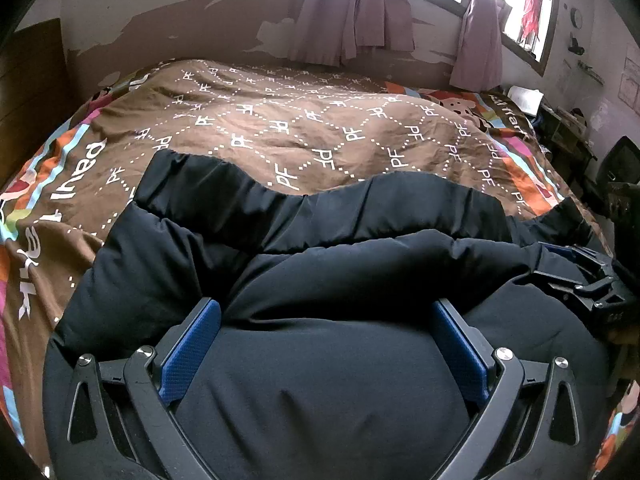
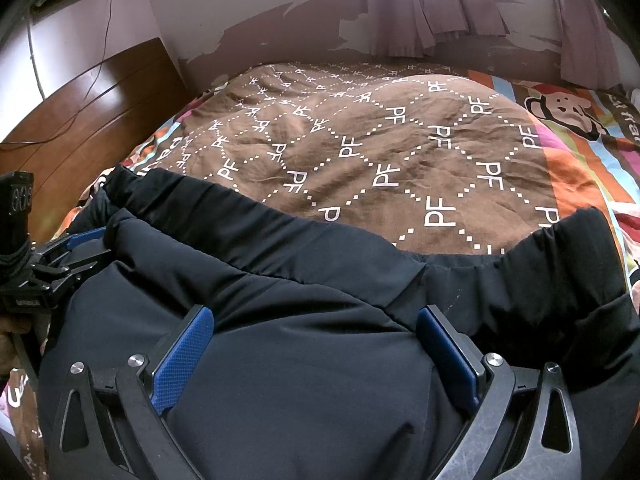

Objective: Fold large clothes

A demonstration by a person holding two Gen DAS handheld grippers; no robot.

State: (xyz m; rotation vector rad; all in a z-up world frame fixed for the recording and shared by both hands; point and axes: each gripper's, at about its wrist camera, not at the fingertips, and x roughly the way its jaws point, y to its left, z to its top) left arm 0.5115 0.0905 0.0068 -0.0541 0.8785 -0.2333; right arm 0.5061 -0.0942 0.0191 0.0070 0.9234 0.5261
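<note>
Garment [image 1: 320, 380] lies on bed [image 1: 280, 128]; left tongs [image 1: 326, 344] and right tongs [image 2: 316, 352] gape wide, empty. Slick padding may slip, springing unfolded.

One black garment [image 1: 320, 360], one bed cover [image 1: 280, 128], two grippers: left gripper [image 1: 326, 312], right gripper [image 2: 316, 320].

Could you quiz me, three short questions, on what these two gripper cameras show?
1. True or false: the black garment lies on a brown quilt.
2. Are the left gripper and right gripper open or shut?
3. What hangs at the window: A purple curtains, B blinds, C nothing?

Key: 1 true; 2 both open, fingers wide apart over the garment; 3 A.
</note>
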